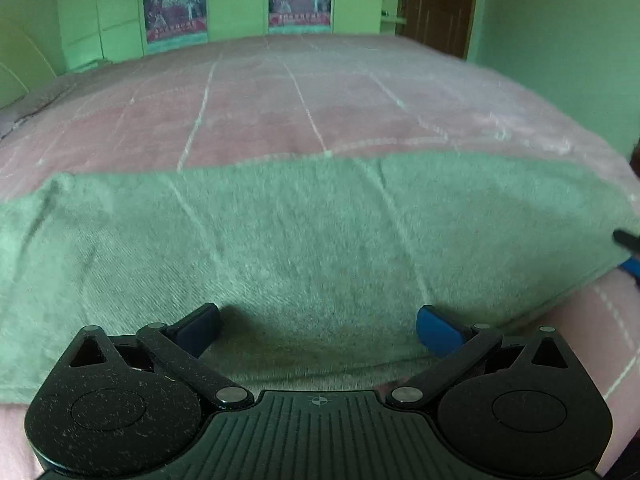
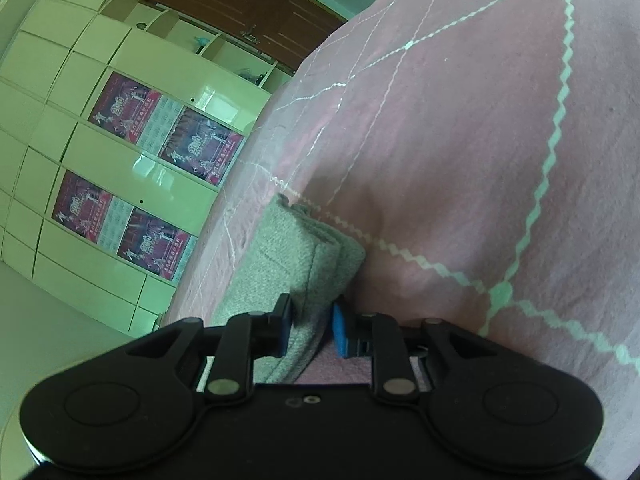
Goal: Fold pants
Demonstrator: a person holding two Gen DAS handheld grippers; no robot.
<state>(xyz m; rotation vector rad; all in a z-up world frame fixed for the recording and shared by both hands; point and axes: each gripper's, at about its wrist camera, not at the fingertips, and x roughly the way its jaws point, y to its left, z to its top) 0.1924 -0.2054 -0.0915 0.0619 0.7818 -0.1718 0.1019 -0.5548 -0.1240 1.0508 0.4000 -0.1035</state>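
Note:
The grey-green pants point(image 1: 304, 248) lie folded in a long band across the near part of the bed. My left gripper point(image 1: 318, 328) is open, its blue pads spread wide just above the band's near edge, holding nothing. My right gripper point(image 2: 310, 326) is turned on its side and shut on the folded end of the pants point(image 2: 296, 264), with cloth pinched between the blue pads. The right gripper's tip also shows at the right edge of the left wrist view point(image 1: 628, 248), at the band's right end.
The bed has a pink cover with white zigzag lines point(image 1: 304, 92). Pale green wardrobe doors with red posters point(image 1: 176, 4) stand beyond the bed. A brown door point(image 1: 436, 0) is at the far right. The bed's edge drops off at the right point(image 1: 600, 148).

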